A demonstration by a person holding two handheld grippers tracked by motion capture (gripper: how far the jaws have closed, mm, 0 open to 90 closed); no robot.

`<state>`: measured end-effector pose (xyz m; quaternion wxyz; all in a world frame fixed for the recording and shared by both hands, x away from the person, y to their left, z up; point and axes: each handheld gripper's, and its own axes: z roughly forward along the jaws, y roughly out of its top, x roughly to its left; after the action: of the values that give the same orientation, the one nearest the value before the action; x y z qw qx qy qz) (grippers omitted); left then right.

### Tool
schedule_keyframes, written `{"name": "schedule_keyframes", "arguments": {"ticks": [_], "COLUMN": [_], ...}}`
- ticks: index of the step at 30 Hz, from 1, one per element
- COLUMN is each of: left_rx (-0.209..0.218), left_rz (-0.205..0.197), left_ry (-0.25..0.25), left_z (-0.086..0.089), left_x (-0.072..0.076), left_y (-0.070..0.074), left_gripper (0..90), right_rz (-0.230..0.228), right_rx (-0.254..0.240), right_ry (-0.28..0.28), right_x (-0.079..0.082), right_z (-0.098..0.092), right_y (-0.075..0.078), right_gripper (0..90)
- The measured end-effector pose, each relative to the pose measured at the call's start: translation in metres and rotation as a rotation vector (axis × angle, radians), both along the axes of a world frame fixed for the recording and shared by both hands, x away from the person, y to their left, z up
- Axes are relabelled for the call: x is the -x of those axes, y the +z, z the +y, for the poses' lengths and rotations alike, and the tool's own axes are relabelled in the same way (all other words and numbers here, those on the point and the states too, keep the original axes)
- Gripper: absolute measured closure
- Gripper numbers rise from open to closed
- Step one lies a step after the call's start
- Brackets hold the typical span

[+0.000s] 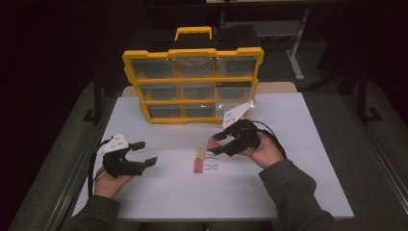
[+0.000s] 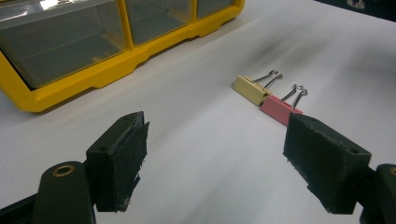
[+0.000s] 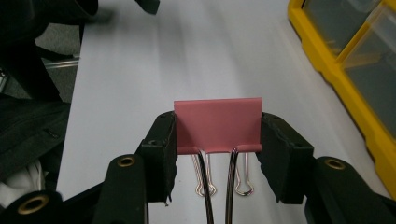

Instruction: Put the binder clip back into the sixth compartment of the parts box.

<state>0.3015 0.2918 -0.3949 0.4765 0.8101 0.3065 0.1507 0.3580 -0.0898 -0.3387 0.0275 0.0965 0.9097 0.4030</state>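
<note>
Toward the left edge of the white table [image 1: 159, 192], near its front, the left gripper [image 1: 144, 153] sits low in the person's left hand [image 1: 111, 183], jaws spread wide with nothing between them (its own camera looks through the gap at bare tabletop). Its cable trails back over the front left corner.

Right of it, about midway between the left and right edges and nearer the front, two binder clips lie side by side, touching or nearly so: a cream binder clip [image 1: 200, 153] and, just in front of it, a pink binder clip on the table [image 1: 198, 166]. Both have their wire handles pointing toward the right edge. In the left gripper view they lie beyond the jaws, the cream one [image 2: 251, 89] farther off and the pink one [image 2: 279, 109] partly behind the right-hand jaw.

Behind them, by the back edge, stands a yellow organiser case [image 1: 192, 84] with clear-fronted drawers and a handle on top.

Right of centre, the right gripper [image 1: 217, 143] is held above the table in the person's right hand [image 1: 267, 153], jaws pointing left. They are clamped on a second pink clip, the held pink binder clip [image 3: 217, 125], pads pressing its two ends, its wire handles hanging back toward the camera. It is clear of the tabletop, above and just right of the two lying clips.
</note>
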Motion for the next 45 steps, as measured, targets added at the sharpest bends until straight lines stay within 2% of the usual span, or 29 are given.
{"name": "schedule_keyframes", "arguments": {"ticks": [2,7,9,13,14,18,19,20,27,28,29,30,31,34,37,41,42,43,45], "left_rx": [-0.006,0.015,0.002,0.005,0.004,0.003,0.002,0.002,-0.004,0.02,0.02,-0.001,0.011,0.015,0.008,0.015,0.015,0.015,0.012], "left_rz": [-0.003,-0.006,-0.007,-0.003,-0.006,-0.007,-0.005,-0.003,-0.006,0.0,0.0,-0.005,0.002,-0.003,-0.002,-0.006,-0.006,-0.006,-0.007], "left_ry": [0.0,0.007,0.005,0.008,0.006,0.006,0.006,0.004,0.002,0.013,0.013,0.006,0.013,0.012,0.007,0.008,0.008,0.008,0.006], "left_z": [0.001,-0.001,-0.001,-0.001,-0.001,0.0,0.0,-0.001,0.0,-0.001,-0.001,0.001,0.001,0.001,0.001,0.001,0.001,0.002,0.002], "left_x": [0.0,0.0,0.0,0.001,0.001,0.0,0.001,0.001,0.001,0.001,0.001,0.001,0.001,0.001,0.0,0.001,0.001,0.001,0.0], "left_y": [0.001,0.0,0.0,0.0,0.0,0.0,0.001,0.0,0.001,0.0,0.0,0.001,0.0,0.0,0.0,0.0,0.0,0.0,0.0], "left_gripper": [21.3,21.4,21.4,21.4,21.5,21.5,21.5,21.5,21.5,21.5,21.5,21.5,21.5,21.5,21.7,22.4,22.5,22.4,22.4], "right_rz": [-0.005,0.032,0.028,0.005,-0.016,-0.027,-0.027,-0.023,-0.044,-0.053,-0.049,-0.049,-0.028,-0.032,-0.038,-0.059,-0.059,-0.04,-0.038], "right_rx": [-0.004,-0.037,-0.053,-0.059,-0.059,-0.074,-0.074,-0.085,-0.076,-0.071,-0.073,-0.073,-0.09,-0.09,-0.082,-0.036,-0.036,-0.032,-0.024], "right_ry": [0.001,-0.002,-0.004,-0.004,0.002,-0.016,-0.016,-0.024,-0.046,-0.047,-0.057,-0.057,-0.078,-0.088,-0.121,-0.165,-0.165,-0.189,-0.213], "right_x": [-0.002,-0.004,-0.007,-0.011,-0.014,-0.018,-0.018,-0.019,-0.028,-0.03,-0.031,-0.031,-0.034,-0.038,-0.049,-0.06,-0.06,-0.066,-0.072], "right_z": [0.0,-0.003,-0.005,-0.008,-0.01,-0.013,-0.013,-0.015,-0.02,-0.021,-0.022,-0.022,-0.024,-0.027,-0.032,-0.035,-0.035,-0.036,-0.038], "right_y": [0.01,0.022,0.031,0.041,0.048,0.066,0.066,0.074,0.094,0.096,0.099,0.099,0.106,0.111,0.121,0.126,0.126,0.126,0.126], "right_gripper": [48.4,48.4,48.4,48.4,48.4,48.4,48.4,48.4,48.4,48.4,48.4,48.4,48.4,48.4,48.4,48.4,48.4,48.4,48.4]}}
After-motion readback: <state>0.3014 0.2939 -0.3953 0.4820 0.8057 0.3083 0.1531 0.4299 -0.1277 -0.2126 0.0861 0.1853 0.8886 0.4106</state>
